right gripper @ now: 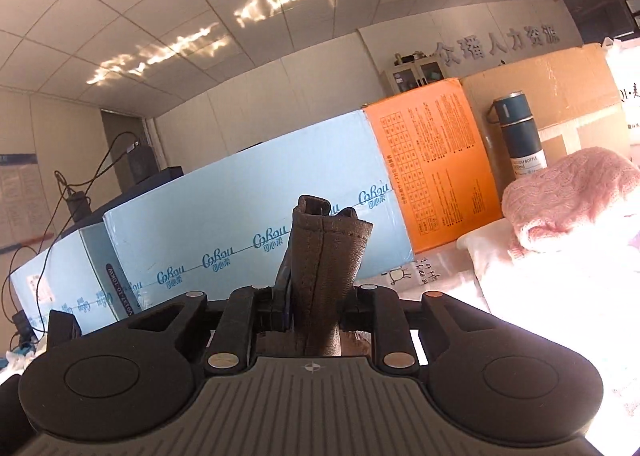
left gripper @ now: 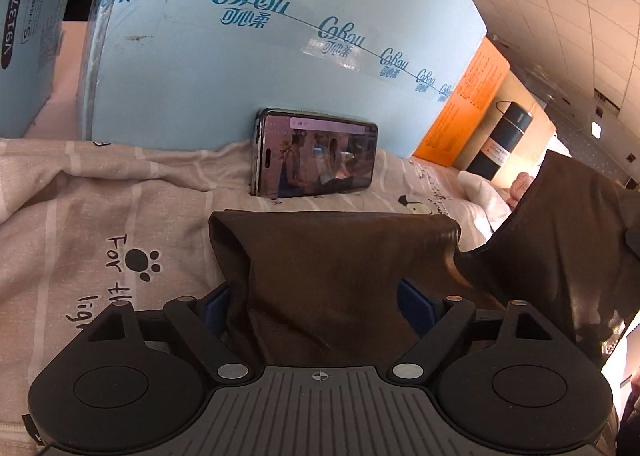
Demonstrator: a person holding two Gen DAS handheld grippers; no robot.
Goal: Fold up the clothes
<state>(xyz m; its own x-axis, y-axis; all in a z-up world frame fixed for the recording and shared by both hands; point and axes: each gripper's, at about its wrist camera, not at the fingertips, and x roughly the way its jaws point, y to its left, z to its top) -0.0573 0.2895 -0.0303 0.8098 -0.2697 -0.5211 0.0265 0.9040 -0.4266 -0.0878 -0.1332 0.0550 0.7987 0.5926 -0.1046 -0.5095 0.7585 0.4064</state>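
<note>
Holding: both grippers carry one brown garment (left gripper: 332, 268) above the bed.
Left gripper (left gripper: 320, 296): fingers stand apart, blue pads (left gripper: 416, 302) visible on either side; the brown cloth lies bunched between them, and whether the pads press it cannot be told.
Right gripper (right gripper: 316, 296): fingers drawn together, clamped on a seamed edge of the garment that stands upright from the grip.
Garment position: raised off the striped bedsheet (left gripper: 92, 216), stretching from the left gripper toward the right edge of the left wrist view.
Bedsheet: printed with a paw mark and lettering.
Phone (left gripper: 314, 154): propped on its long edge against the light blue carton (left gripper: 280, 68), screen lit.
Background: orange box (right gripper: 436, 164), dark flask (right gripper: 520, 136), pink knit item (right gripper: 568, 192) on a white pile.
</note>
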